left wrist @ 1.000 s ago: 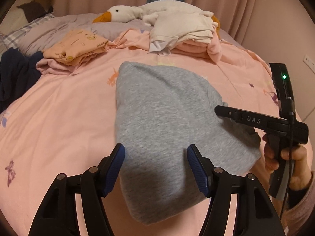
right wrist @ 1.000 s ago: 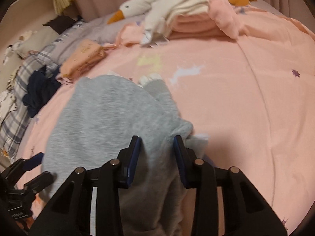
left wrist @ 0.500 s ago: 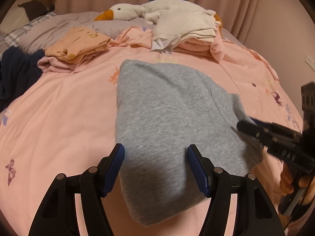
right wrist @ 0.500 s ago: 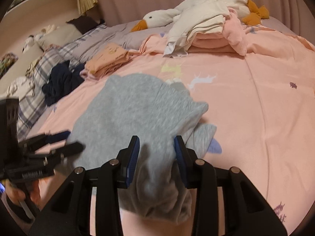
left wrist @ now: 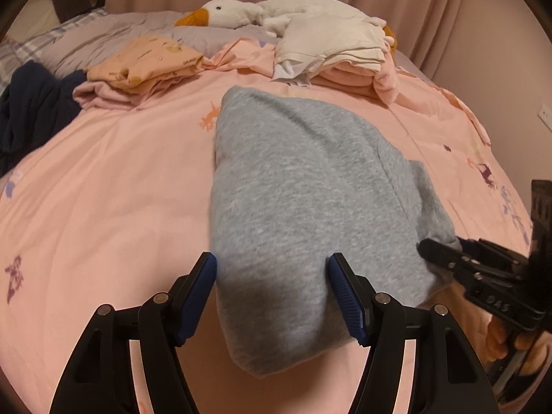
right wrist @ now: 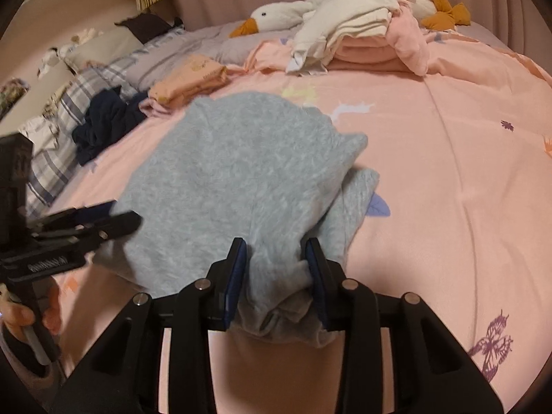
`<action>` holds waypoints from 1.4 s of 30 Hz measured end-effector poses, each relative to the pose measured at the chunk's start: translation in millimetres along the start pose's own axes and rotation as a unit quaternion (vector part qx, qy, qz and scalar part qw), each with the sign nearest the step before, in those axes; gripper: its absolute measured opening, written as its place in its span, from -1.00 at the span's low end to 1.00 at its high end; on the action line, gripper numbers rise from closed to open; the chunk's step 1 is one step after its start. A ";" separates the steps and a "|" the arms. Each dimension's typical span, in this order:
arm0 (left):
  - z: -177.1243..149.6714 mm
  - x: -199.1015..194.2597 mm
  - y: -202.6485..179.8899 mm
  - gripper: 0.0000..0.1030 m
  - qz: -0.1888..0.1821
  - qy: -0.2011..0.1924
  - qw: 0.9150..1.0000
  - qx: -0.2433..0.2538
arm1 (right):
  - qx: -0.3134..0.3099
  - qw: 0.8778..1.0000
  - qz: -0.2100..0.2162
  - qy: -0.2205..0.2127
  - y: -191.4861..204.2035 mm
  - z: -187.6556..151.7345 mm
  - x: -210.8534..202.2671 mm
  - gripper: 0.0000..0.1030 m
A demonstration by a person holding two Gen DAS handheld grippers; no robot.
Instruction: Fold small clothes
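Observation:
A folded grey garment [left wrist: 303, 200] lies on the pink bedspread [left wrist: 103, 189]; it also shows in the right wrist view [right wrist: 234, 186]. My left gripper [left wrist: 272, 286] is open, its blue pads either side of the garment's near edge, just above it. My right gripper [right wrist: 276, 269] has its jaws partly closed with the garment's near corner bunched between them; it also shows low at the right in the left wrist view [left wrist: 445, 258], at the garment's right edge. The left gripper shows at the left in the right wrist view [right wrist: 114, 220].
Folded orange and pink clothes [left wrist: 145, 65] lie at the back left, a dark navy garment [left wrist: 31, 110] further left. A stack of cream and pink clothes [left wrist: 338, 55] and a plush goose [left wrist: 234, 13] sit at the back. Curtains hang behind the bed.
The right gripper swung from above the garment's right side down and back to its near right corner. The left gripper barely moved. The garment stayed flat.

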State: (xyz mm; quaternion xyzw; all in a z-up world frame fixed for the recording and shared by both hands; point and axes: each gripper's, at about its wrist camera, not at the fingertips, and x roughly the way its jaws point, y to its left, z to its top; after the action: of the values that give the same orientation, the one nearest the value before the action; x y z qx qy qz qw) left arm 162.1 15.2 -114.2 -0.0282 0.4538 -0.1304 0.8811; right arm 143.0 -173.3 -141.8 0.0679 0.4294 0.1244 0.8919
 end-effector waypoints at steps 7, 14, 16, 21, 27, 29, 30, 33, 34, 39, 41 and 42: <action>-14.7 -34.7 -10.8 0.28 0.022 -0.009 1.000 0.002 | 0.003 1.000 -0.006 0.008 11.9 -10.8 -20.5 -0.26; -23.1 -85.7 -24.2 0.57 0.062 -0.016 0.998 0.004 | -0.003 1.000 -0.013 -0.020 30.2 -25.8 -77.4 0.53; -25.8 -102.2 -28.1 0.64 0.075 -0.024 0.997 0.002 | -0.008 0.999 -0.014 -0.029 37.5 -26.8 -92.4 0.72; -32.7 -126.5 -36.1 0.85 0.105 -0.026 0.994 0.006 | -0.025 0.998 -0.006 -0.052 58.4 -27.1 -126.4 1.00; -40.7 -145.9 -37.8 0.85 0.120 -0.029 0.992 0.002 | -0.045 0.996 -0.016 -0.077 76.8 -27.7 -152.9 1.00; -43.2 -146.7 -36.2 0.85 0.128 -0.030 0.991 -0.002 | -0.045 0.996 -0.024 -0.079 77.8 -28.5 -153.5 1.00; -43.7 -144.6 -35.6 0.85 0.133 -0.027 0.991 -0.001 | -0.042 0.996 -0.028 -0.076 76.4 -28.4 -151.1 1.00; -46.4 -141.1 -35.5 0.85 0.134 -0.020 0.991 -0.002 | -0.025 0.997 -0.045 -0.059 70.9 -31.3 -140.7 1.00; -47.0 -140.2 -35.7 0.85 0.136 -0.019 0.991 0.000 | -0.020 0.997 -0.045 -0.054 68.5 -32.2 -137.3 1.00; -47.4 -141.5 -37.3 0.85 0.139 -0.020 0.990 0.002 | -0.011 0.998 -0.049 -0.048 66.5 -34.3 -135.7 1.00; -47.3 -140.7 -37.5 0.85 0.137 -0.020 0.990 0.002 | -0.011 0.997 -0.049 -0.050 66.1 -33.9 -135.7 1.00; -47.0 -141.0 -37.0 0.85 0.136 -0.020 0.990 0.003 | -0.012 0.997 -0.050 -0.050 65.9 -33.7 -135.7 1.00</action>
State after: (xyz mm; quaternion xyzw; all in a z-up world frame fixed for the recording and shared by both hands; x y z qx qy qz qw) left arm 38.5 18.8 -23.8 0.0335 0.4356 -0.0098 0.8995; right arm 24.3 -147.6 -46.0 0.0422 0.3857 0.0812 0.9181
